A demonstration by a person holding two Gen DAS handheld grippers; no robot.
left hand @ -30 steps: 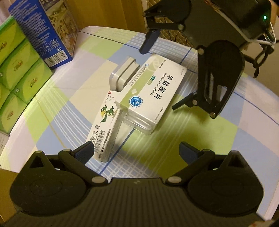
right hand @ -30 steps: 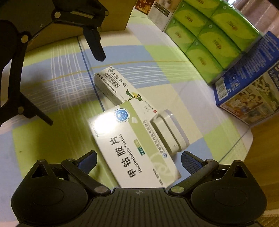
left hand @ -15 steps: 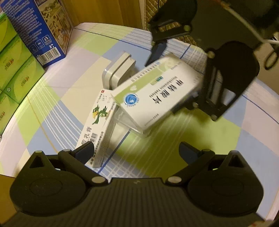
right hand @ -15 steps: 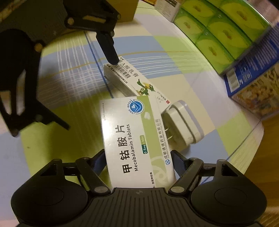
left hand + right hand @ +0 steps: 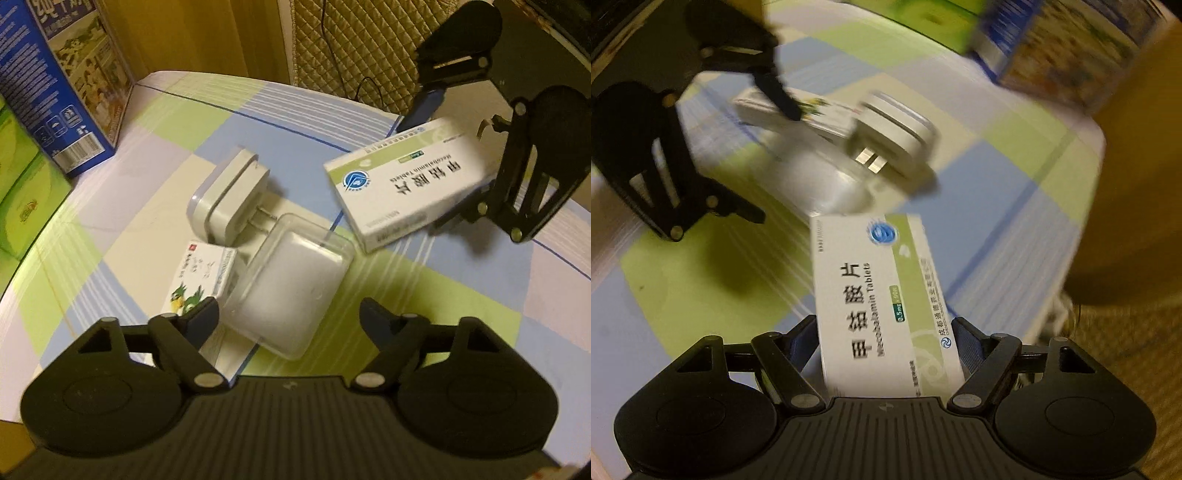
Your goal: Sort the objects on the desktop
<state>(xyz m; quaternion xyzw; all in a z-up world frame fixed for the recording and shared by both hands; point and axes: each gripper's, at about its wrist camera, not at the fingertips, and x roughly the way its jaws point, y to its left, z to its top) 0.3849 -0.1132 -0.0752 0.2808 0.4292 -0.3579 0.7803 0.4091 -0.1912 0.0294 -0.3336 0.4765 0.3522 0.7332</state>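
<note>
My right gripper (image 5: 886, 339) is shut on a white and green Mecobalamin tablet box (image 5: 882, 299) and holds it above the checked tablecloth; the box also shows in the left wrist view (image 5: 406, 184) with the right gripper (image 5: 443, 158) around it. My left gripper (image 5: 290, 317) is open, its fingers on either side of a clear plastic case (image 5: 291, 284). A white box with a green bird (image 5: 199, 280) lies beside the case under the left finger. A grey charger plug (image 5: 231, 195) lies behind them and also shows in the right wrist view (image 5: 897, 133).
A blue carton (image 5: 55, 85) and green boxes (image 5: 22, 184) stand at the table's left side. The table edge (image 5: 258, 79) runs along the back, with a quilted panel and cable beyond it. The right wrist view is blurred.
My right gripper closed on the tablet box and lifted it off the pile, up and to the right, uncovering the clear case. My left gripper moved forward around the case.
</note>
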